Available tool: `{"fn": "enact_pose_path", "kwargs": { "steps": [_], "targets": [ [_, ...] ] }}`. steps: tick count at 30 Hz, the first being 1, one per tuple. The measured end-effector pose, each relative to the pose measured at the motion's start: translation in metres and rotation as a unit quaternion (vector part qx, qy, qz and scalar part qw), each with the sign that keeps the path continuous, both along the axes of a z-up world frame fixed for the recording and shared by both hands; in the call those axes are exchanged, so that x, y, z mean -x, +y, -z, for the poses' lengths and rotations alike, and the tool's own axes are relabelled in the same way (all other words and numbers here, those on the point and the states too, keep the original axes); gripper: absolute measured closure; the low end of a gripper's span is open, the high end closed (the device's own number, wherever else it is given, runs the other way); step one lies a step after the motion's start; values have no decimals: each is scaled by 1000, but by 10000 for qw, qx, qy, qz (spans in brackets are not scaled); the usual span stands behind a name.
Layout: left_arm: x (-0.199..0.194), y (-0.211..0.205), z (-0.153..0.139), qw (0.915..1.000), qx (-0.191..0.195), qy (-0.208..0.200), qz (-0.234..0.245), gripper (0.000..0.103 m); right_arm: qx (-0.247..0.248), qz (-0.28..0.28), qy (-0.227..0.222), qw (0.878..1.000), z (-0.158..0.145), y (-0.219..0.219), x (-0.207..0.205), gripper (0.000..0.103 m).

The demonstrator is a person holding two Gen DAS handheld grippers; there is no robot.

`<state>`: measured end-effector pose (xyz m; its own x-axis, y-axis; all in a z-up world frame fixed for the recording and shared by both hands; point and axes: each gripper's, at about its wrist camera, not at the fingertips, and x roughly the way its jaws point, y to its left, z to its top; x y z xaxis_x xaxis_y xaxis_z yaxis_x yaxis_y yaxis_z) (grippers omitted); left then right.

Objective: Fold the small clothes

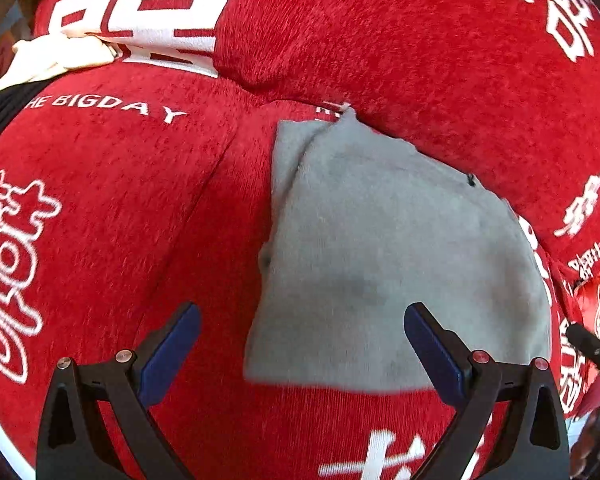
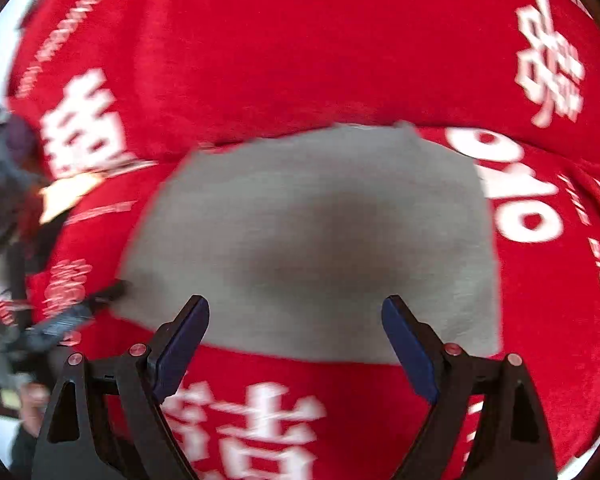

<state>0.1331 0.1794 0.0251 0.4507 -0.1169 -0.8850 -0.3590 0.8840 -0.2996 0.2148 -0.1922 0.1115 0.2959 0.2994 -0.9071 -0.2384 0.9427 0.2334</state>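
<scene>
Grey cloth [image 1: 384, 264] lying flat and folded on the red blanket [image 1: 112, 208], against a raised fold. Left gripper [image 1: 302, 344] and right gripper [image 2: 296, 334] above its near edge, jaws spread wide, holding nothing, seemingly let go after a fold.

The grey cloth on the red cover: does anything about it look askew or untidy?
Slightly. On the grey cloth, a layer at the far left corner sits offset from the layer above, so those edges do not line up.
</scene>
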Motion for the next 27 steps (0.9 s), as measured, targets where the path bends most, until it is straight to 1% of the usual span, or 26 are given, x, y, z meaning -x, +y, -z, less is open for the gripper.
{"fn": "enact_pose_path", "kwargs": {
  "steps": [2,4,6,7,8,9,10,12,13,17,19,24,26,27],
  "targets": [
    [-17,-1,5,10000,-50,57,2,2,33,142,48,9999,7,-8,-15,13],
    [-30,-3,9,9999,-41,107,63,2,6,218,45,9998,16,-6,-30,13],
    [-46,-8,21,9993,-47,320,181,2,17,133,55,9999,25,2,-47,13],
    [-53,-11,28,9985,-63,446,298,2,97,69,120,9999,37,6,-56,13],
    [-57,-12,34,9979,-66,517,379,2,210,43,243,9995,51,9,-63,13],
    [-60,-11,40,9975,-19,562,440,1,321,32,477,9983,67,10,-71,13],
    [-59,-8,42,9978,28,494,434,1,458,45,709,9964,84,7,-77,13],
    [-58,0,43,9984,84,401,390,1,589,-80,307,9978,81,7,-79,13],
    [-59,3,44,9984,131,380,394,1,654,-146,336,9972,79,7,-79,12],
    [-71,1,46,9983,42,306,486,1,298,33,210,9993,67,-1,-79,12],
    [-84,-5,46,9981,-5,314,523,1,212,50,214,9995,64,-2,-81,12],
    [-106,-28,46,9962,-299,252,776,1,211,49,356,9991,70,4,-87,12],
    [-107,-30,45,9963,-324,185,775,7,258,69,400,9988,75,4,-88,12],
    [-107,-30,42,9962,-332,108,797,19,257,77,386,9989,76,5,-88,12]
  ]
}}
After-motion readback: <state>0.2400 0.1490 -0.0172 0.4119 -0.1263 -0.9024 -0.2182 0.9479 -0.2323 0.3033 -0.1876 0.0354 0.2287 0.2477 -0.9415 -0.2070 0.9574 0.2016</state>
